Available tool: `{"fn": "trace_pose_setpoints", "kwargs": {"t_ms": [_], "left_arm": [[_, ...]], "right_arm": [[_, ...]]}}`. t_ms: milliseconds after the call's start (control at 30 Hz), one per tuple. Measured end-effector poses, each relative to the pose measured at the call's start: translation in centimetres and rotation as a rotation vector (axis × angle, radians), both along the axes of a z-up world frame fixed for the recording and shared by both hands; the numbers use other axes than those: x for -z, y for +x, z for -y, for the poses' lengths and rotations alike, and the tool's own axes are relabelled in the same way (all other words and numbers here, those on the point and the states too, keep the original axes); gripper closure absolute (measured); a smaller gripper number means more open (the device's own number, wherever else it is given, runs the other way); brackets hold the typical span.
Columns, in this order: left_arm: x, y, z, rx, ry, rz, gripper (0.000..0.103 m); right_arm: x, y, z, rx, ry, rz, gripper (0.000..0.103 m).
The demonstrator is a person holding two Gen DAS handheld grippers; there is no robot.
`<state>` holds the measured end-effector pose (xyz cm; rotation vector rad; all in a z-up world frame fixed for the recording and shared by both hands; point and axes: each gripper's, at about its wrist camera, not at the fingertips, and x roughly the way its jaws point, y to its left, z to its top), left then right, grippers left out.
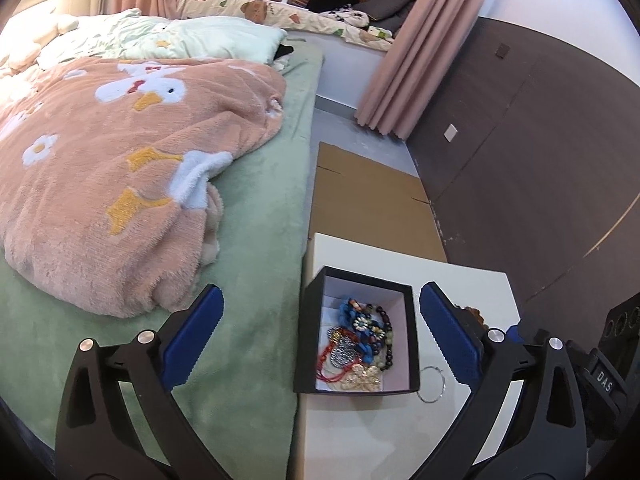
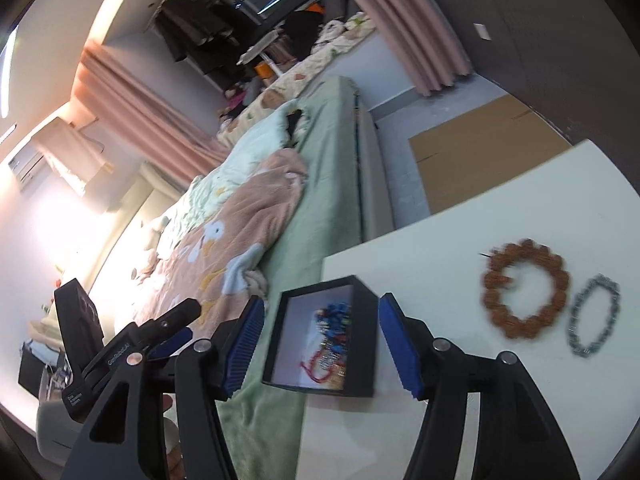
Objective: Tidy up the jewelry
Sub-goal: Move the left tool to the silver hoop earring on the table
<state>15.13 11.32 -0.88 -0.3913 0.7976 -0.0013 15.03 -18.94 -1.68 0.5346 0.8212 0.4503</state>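
Left gripper (image 1: pixel 320 328): jaws spread wide, nothing between the pads; black box (image 1: pixel 354 330) stands framed between them, untouched.
Right gripper (image 2: pixel 322 346): jaws partly apart, holding nothing. Its body carries "DAS" in the left wrist view; other lettering too small to read.
Black box: open, on white tabletop (image 1: pixel 460 280) beside the bed (image 1: pixel 260 240), holding tangled jewelry (image 1: pixel 360 340).
Silver ring (image 1: pixel 432 384): touching the box's near corner.
Brown bead bracelet (image 2: pixel 526 294), grey chain bracelet (image 2: pixel 594 316): side by side on tabletop, blurred.
Pink blanket (image 1: pixel 120 180): on the bed.
Cardboard (image 1: pixel 368 200): on floor beyond.
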Motion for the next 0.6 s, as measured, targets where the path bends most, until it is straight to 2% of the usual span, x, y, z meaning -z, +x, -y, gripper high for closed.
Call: {"fn": "trace_pose_setpoints", "kwargs": {"t_ms": [233,600], "left_arm": [[-0.2,-0.7,3.1,0.049,0.029,0.006,0.005],[-0.1,-1.6,9.3,0.206,0.056,0.003,0.005]], "right_arm": [[0.5,-1.6,3.8,0.067,-0.024,-0.051,0.043],[1.6,-3.0,10.0,0.168,-0.092,-0.135,0.044]]}}
